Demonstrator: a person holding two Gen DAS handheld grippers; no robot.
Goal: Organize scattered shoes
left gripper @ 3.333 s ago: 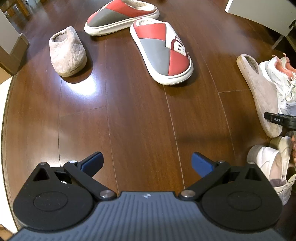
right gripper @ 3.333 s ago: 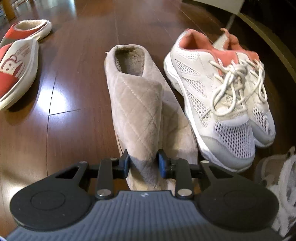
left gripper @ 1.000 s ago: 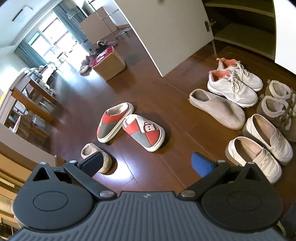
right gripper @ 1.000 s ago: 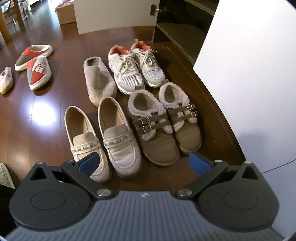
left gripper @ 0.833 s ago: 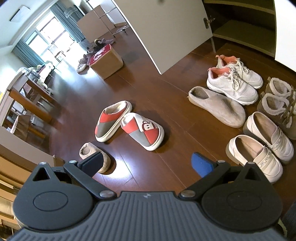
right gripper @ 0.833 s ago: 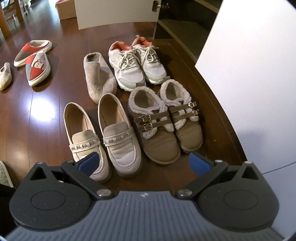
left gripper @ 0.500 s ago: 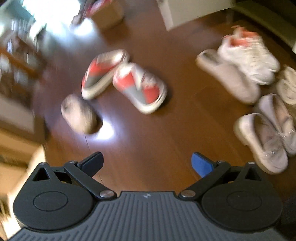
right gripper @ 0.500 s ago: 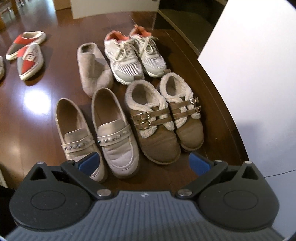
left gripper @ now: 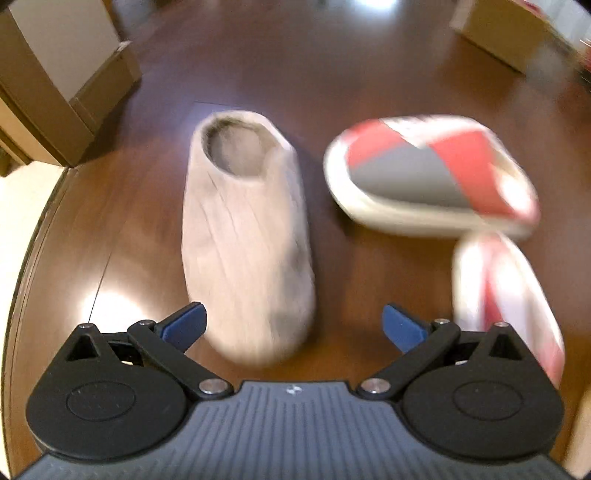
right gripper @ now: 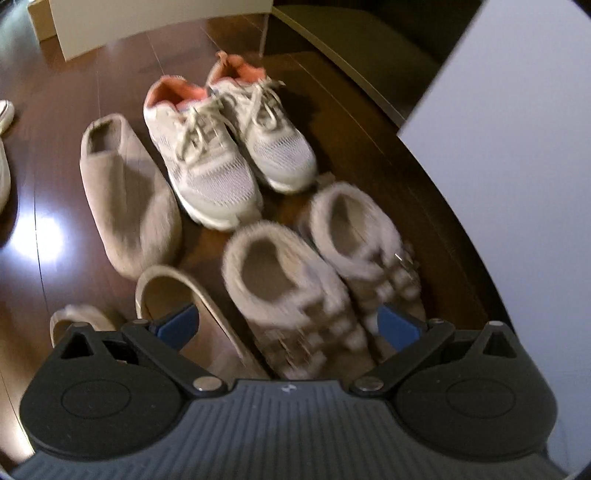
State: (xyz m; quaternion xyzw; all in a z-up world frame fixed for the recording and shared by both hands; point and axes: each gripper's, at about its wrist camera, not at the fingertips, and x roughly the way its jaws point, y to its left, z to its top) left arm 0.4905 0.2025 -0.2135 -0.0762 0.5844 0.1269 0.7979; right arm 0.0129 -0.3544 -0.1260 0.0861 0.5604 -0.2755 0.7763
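on the dark wood floor (left gripper: 332,66), from largest to smallest:
change: a second ago the left wrist view looked from high up over the whole room; now it sits low and blurred, close over one beige slipper (left gripper: 243,236); 3.3 s ago the right gripper pinched that slipper's twin, which now lies free in the row; my reading is that one slipper has been placed and the left hand is heading for its mate
cabinet: open shoe cabinet (right gripper: 351,33) at 12 to 1 o'clock in the right wrist view, white door panel (right gripper: 517,147) at 3 o'clock
row by the cabinet: seven shoes counted; two white sneakers (right gripper: 207,162) with coral lining at 12 o'clock; two fleece-lined buckle shoes (right gripper: 295,291) at centre; two cream loafers (right gripper: 192,306) at 7 o'clock, partly hidden by the gripper; one placed beige slipper (right gripper: 125,199) at 10 o'clock, just beside the sneakers, no partner next to it
stray shoes: three counted in the left wrist view; the beige slipper at centre, toe toward the camera; two red-and-grey slippers (left gripper: 432,173), one at 2 o'clock, one at 4 o'clock, not parallel
boxes: two cardboard boxes (left gripper: 62,85), at 10 o'clock and 1 o'clock
left gripper (left gripper: 293,325): jaws spread wide, holding nothing; slipper toe between the blue fingers
right gripper (right gripper: 286,325): jaws spread wide, empty, hovering over the row
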